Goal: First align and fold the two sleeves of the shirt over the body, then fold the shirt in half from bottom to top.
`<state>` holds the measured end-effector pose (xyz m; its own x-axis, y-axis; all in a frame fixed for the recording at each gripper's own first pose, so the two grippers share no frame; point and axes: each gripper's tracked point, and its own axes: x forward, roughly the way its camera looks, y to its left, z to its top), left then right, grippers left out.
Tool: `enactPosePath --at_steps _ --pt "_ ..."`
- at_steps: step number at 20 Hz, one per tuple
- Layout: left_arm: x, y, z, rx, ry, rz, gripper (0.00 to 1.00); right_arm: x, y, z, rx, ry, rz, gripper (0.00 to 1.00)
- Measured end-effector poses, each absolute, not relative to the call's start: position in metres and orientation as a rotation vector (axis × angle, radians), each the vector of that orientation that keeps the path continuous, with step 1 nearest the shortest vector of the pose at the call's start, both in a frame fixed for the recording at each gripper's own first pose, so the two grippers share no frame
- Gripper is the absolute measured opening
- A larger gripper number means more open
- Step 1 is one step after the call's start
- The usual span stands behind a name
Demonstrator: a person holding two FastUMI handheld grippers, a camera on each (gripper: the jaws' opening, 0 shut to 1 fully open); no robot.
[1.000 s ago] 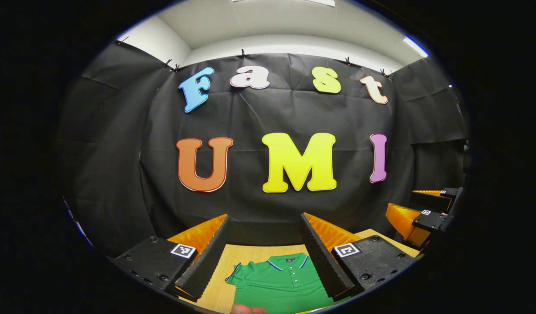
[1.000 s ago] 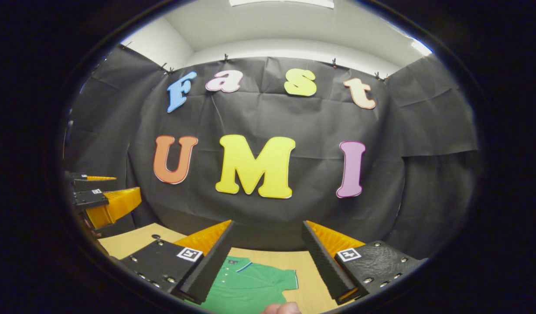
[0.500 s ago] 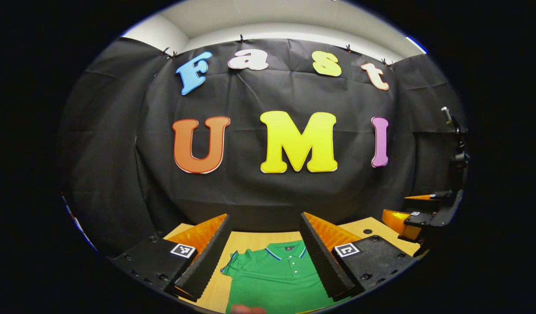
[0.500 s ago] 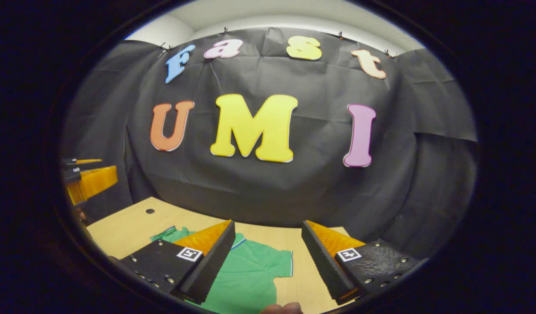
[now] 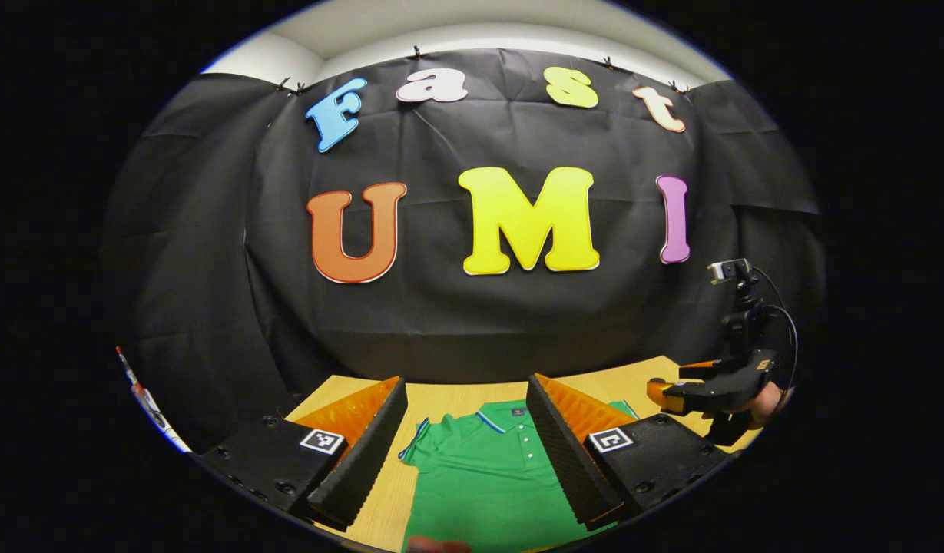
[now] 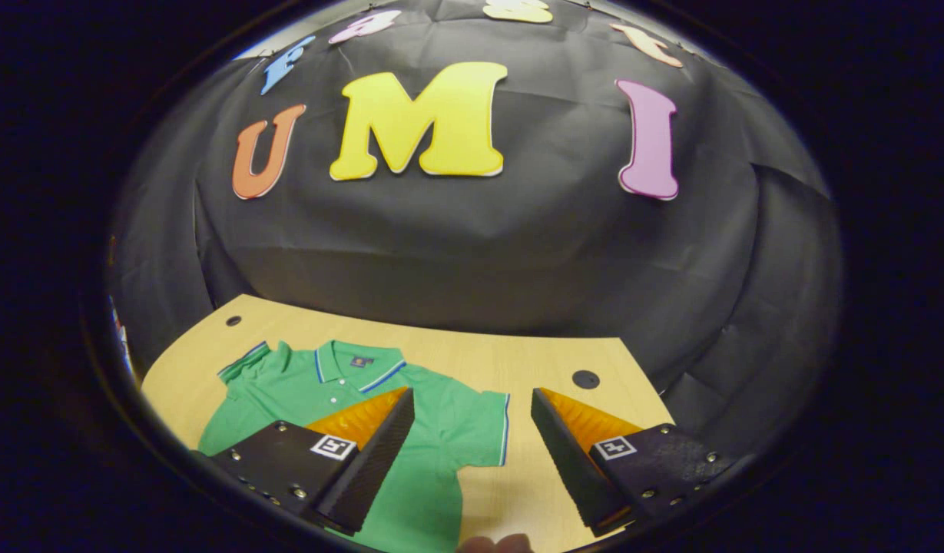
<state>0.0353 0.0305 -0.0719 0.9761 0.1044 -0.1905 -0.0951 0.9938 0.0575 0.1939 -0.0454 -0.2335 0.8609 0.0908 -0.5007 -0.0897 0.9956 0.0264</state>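
Observation:
A green polo shirt [image 5: 483, 480] [image 6: 318, 376] with blue-trimmed collar and sleeves lies flat on the wooden table [image 6: 518, 353], collar toward the back wall, both sleeves spread out. In the left gripper view my left gripper [image 5: 466, 445] hangs open above the shirt's chest and collar. My right gripper [image 6: 472, 453] is open too, its fingers straddling the shirt's right sleeve [image 6: 483, 422] from above. The right gripper [image 5: 675, 392] also appears at the right of the left gripper view, held by a hand [image 5: 763, 403] over the table.
The black cloth wall stands close behind the table's far edge. Two round holes [image 6: 585, 379] [image 6: 233, 320] sit in the tabletop near its back corners. Bare wood lies to the right of the shirt.
Both views have tilted down toward the table. The right gripper has moved forward and lower over the shirt's right sleeve. The left gripper has dipped only slightly.

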Motion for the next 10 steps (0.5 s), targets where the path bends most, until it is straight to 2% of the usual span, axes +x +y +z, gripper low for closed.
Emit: enactPosePath --at_steps 7,8,10 --pt "0.028 0.034 -0.089 0.055 0.264 0.155 0.99 0.254 -0.048 -0.322 -0.034 0.632 0.116 0.96" --pt "0.027 0.033 -0.091 0.052 0.271 0.157 1.0 0.262 -0.048 -0.331 -0.022 0.646 0.114 0.94" --pt "0.028 0.03 -0.098 0.043 0.287 0.164 1.0 0.274 -0.053 -0.346 -0.01 0.662 0.103 0.96"
